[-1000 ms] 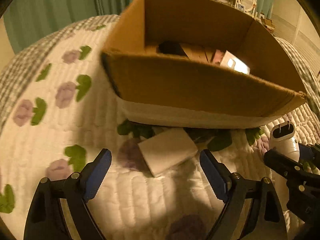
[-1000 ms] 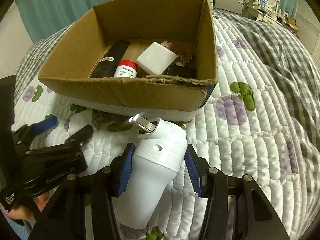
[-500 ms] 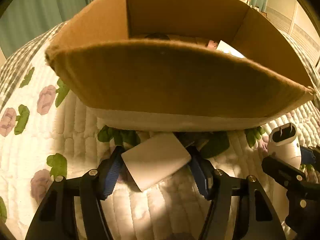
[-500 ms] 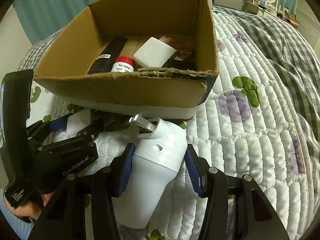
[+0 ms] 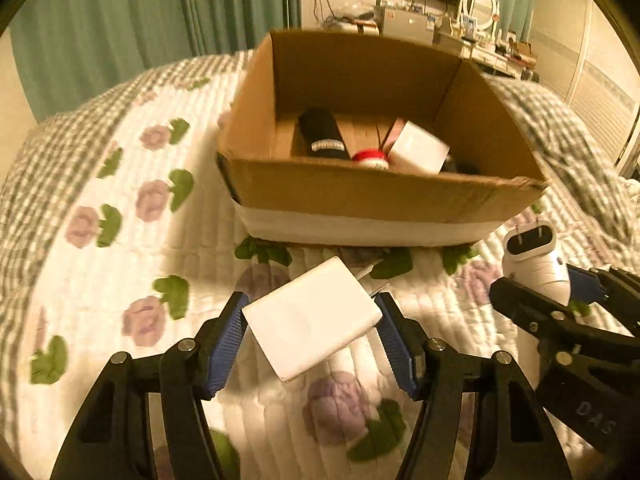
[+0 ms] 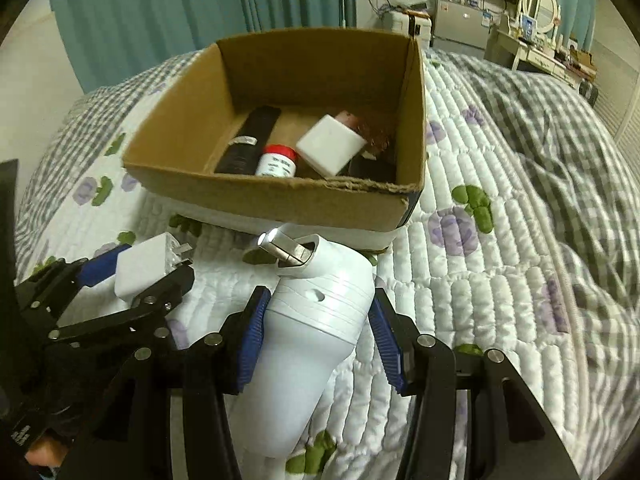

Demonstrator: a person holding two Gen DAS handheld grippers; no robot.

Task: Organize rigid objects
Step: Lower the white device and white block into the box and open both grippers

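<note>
My left gripper is shut on a flat white power adapter with metal prongs and holds it above the quilt, in front of the cardboard box. It also shows in the right wrist view. My right gripper is shut on a white cylindrical plug-in device with folding prongs, also seen in the left wrist view. The box holds a black tube, a red-capped bottle and a white block.
A white quilt with purple flowers and green leaves covers the bed. A grey checked blanket lies at the right. Green curtains hang behind, and a dresser with a mirror stands at the far right.
My left gripper closed on the white adapter, lifted it off the quilt and drew back from the box. My right gripper kept hold of the white device and rose a little.
</note>
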